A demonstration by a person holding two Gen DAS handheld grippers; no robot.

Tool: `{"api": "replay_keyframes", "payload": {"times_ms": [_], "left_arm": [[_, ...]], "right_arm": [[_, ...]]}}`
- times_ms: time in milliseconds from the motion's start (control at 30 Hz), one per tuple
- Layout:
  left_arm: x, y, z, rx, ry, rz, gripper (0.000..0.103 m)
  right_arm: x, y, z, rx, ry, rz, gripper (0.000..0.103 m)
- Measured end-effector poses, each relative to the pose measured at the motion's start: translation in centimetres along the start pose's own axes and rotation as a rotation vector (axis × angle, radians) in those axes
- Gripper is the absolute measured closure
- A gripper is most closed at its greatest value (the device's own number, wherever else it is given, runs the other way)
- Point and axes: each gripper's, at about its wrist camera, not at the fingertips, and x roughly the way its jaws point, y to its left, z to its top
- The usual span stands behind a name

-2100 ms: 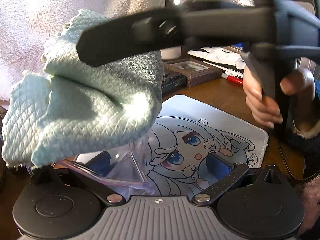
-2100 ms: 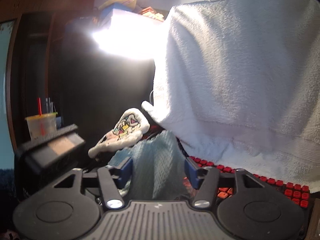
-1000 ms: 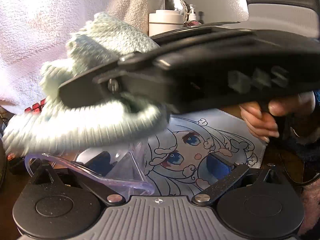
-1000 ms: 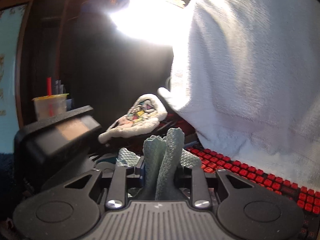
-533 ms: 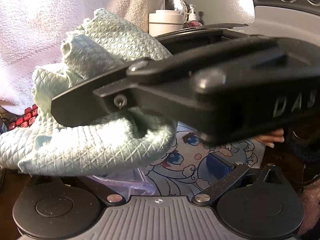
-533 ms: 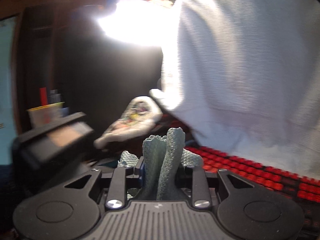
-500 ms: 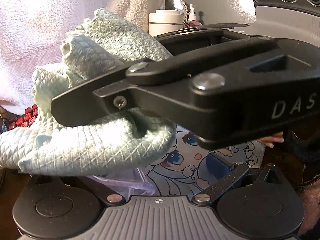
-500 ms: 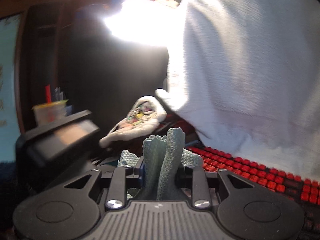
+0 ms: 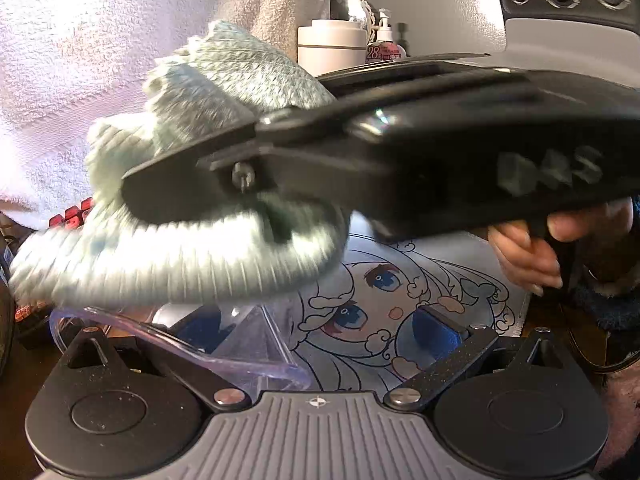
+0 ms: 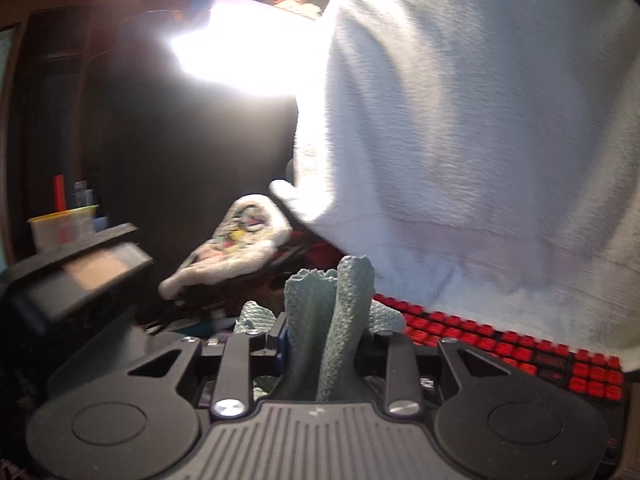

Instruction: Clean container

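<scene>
A clear plastic container [image 9: 180, 346] sits low in the left wrist view. Its corner lies over the left pad of my left gripper [image 9: 320, 330], whose jaws stand wide apart; the right pad touches nothing. Just above the container's rim hangs a pale green quilted cloth [image 9: 180, 268], blurred with motion. My right gripper [image 9: 168, 196] crosses the view from the right, clamped on that cloth. In the right wrist view the cloth [image 10: 332, 320] stands bunched between the fingers of the right gripper [image 10: 326, 334]. Its jaws are opening, and the cloth still fills the gap.
An anime-print mousepad [image 9: 400, 292] covers the desk under both grippers. A white towel [image 10: 480, 140] hangs over a red-keyed keyboard [image 10: 520, 354]. A person's hand [image 9: 524, 252] holds the right gripper's handle. A white jar [image 9: 332, 46] and a yellow-lidded tub [image 10: 64, 226] stand further back.
The right gripper's fingers, apart two seconds ago, closed on the cloth. The gripper has since rolled and shifted above the container, dragging the cloth. The left gripper and container kept still.
</scene>
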Motion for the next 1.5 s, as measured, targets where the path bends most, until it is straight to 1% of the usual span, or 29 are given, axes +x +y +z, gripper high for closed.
{"api": "replay_keyframes", "payload": {"times_ms": [67,133,200,300,400,433,600,633,700,767,900,1000,1033,1100,1200,1300,1500], "left_arm": [[0.0,0.0,0.0,0.0,0.0,0.0,0.0],[0.0,-0.1,0.0,0.0,0.0,0.0,0.0],[0.0,-0.1,0.0,0.0,0.0,0.0,0.0],[0.0,-0.1,0.1,0.0,0.0,0.0,0.0],[0.0,-0.1,0.1,0.0,0.0,0.0,0.0],[0.0,-0.2,0.1,0.0,0.0,0.0,0.0],[0.0,-0.1,0.1,0.0,0.0,0.0,0.0],[-0.1,-0.1,0.1,0.0,0.0,0.0,0.0],[-0.1,-0.1,0.1,0.0,0.0,0.0,0.0],[0.0,-0.1,0.1,0.0,0.0,0.0,0.0],[0.0,0.0,0.1,0.001,0.0,0.001,0.0],[0.0,0.1,0.1,0.001,0.0,0.001,0.0],[0.0,0.2,0.1,0.0,0.0,0.001,0.0],[0.0,0.2,0.1,0.0,0.0,0.001,0.0],[0.0,0.2,0.2,0.0,0.0,0.001,0.0],[0.0,0.2,0.2,0.0,0.0,0.001,0.0],[-0.2,0.1,0.0,0.001,0.0,0.001,0.0]], "right_arm": [[-0.1,0.5,-0.1,-0.024,-0.001,0.027,0.073],[0.0,0.8,0.0,-0.048,0.0,0.013,0.074],[0.0,0.2,0.0,-0.016,0.003,0.004,0.074],[0.0,-0.6,-0.1,0.014,0.002,-0.065,0.074],[0.0,-0.8,-0.1,0.03,0.0,-0.071,0.073],[0.0,-0.7,-0.1,0.027,-0.001,-0.059,0.071],[-0.2,1.0,-0.2,-0.051,-0.007,0.029,0.071],[-0.2,1.5,-0.3,-0.076,-0.008,0.03,0.071],[0.0,1.7,-0.2,-0.085,-0.008,0.014,0.072],[0.0,0.9,-0.2,-0.033,-0.003,0.004,0.072],[-0.2,-0.5,-0.2,0.033,-0.003,-0.068,0.072],[-0.2,-0.6,-0.2,0.041,-0.007,-0.062,0.07],[-0.3,-0.5,-0.2,0.036,-0.008,-0.046,0.069],[-0.3,-0.1,-0.3,0.02,-0.01,-0.009,0.069],[-0.3,0.8,-0.4,-0.023,-0.011,0.016,0.069],[-0.2,0.9,-0.4,-0.03,-0.006,0.0,0.071],[-0.3,-1.1,-0.4,0.07,-0.009,-0.072,0.071]]}}
